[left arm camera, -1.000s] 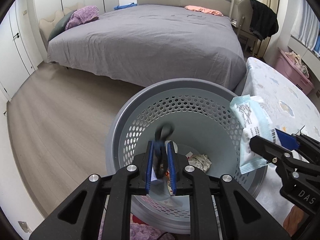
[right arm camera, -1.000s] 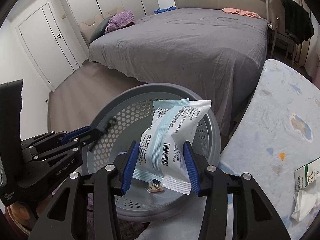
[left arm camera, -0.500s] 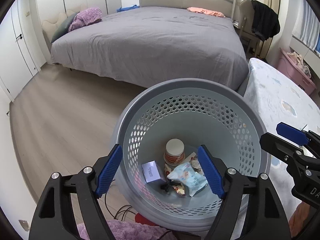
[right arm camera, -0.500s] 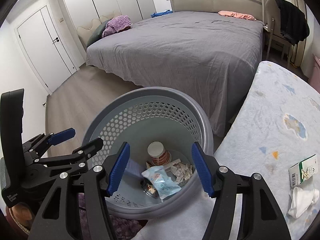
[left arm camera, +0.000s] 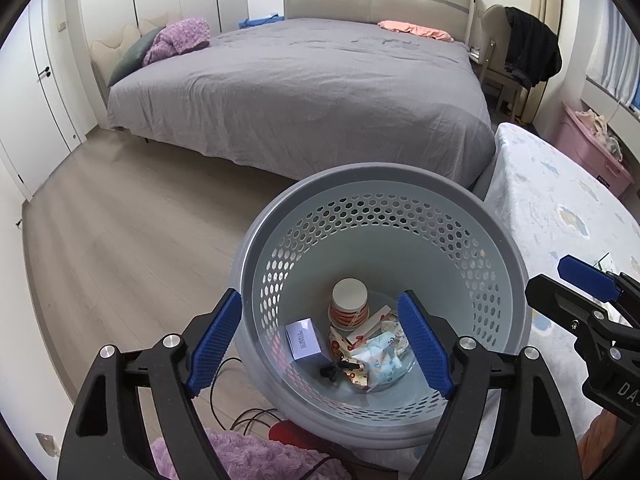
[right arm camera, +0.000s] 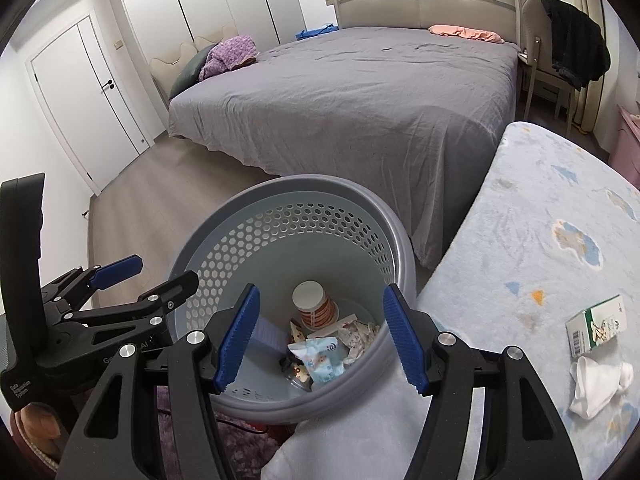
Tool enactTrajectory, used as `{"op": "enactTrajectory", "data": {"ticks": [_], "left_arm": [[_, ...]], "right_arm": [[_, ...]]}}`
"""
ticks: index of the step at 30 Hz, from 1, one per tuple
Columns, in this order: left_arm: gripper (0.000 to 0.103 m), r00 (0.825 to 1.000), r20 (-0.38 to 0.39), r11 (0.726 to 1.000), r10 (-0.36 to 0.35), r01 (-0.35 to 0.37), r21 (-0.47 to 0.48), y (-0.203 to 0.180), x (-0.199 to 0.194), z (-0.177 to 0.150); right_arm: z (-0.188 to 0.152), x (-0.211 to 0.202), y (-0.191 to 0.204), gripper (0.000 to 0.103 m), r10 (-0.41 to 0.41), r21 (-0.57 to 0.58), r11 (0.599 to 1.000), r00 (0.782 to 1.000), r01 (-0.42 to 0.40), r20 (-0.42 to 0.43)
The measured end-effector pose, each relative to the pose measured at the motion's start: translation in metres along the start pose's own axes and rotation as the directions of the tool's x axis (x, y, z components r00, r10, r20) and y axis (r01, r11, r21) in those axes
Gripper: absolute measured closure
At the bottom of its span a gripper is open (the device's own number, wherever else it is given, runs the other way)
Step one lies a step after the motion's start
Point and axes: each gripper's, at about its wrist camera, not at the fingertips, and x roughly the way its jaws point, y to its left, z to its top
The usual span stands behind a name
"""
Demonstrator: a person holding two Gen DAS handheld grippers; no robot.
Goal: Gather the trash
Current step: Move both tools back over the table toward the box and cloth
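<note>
The left gripper hangs over the bin; its fingers are wide apart and opening, with nothing between them but the view down into the bin. The right gripper points down into the same bin from the other side, its fingers apart and empty.

All the collected trash lies on the bin floor, below and between both pairs of fingers. A cup with orange stripes lies just ahead of the fingertips. A small box lies toward the left finger of the left gripper. A blue packet lies toward its right finger, on crumpled wrappers. A small black object sits between box and packet.

Right of the right gripper's fingers, well apart from them, a green carton and a white tissue lie on the worktop, just beside each other. The bin stands against the worktop's edge.

Beyond the fingers, past the bin, is a bed.
</note>
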Motion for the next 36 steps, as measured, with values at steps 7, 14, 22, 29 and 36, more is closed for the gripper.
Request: {"op": "enactTrajectory", "data": {"ticks": [7,14,22,29,36], "left_arm": [[0.02,1.0,0.029,1.0,-0.002,0.002,0.003,-0.007,-0.016,-0.002],[0.018,0.998,0.058,0.999,-0.036,0.035,0.032,-0.028,-0.033,-0.005],[0.018,0.991,0.069,0.99,-0.116,0.11,0.086,-0.075,-0.047,-0.011],[0.017,0.981,0.06,0.974,-0.186,0.176,0.14,-0.123,-0.052,-0.016],[0.016,0.975,0.053,0.964,-0.215,0.203,0.171,-0.159,-0.052,-0.02]], "right_arm": [[-0.012,-0.019,-0.009,0.04,-0.019,0.031,0.999,1.0,0.018,0.016],[-0.032,-0.048,-0.029,0.039,-0.068,0.082,0.995,0.997,0.065,0.039],[-0.058,-0.087,-0.07,0.038,-0.185,0.154,0.973,0.981,0.173,0.065],[-0.089,-0.119,-0.125,0.037,-0.308,0.254,0.924,0.95,0.286,0.051],[-0.108,-0.127,-0.163,0.037,-0.365,0.341,0.878,0.931,0.336,0.02]]}}
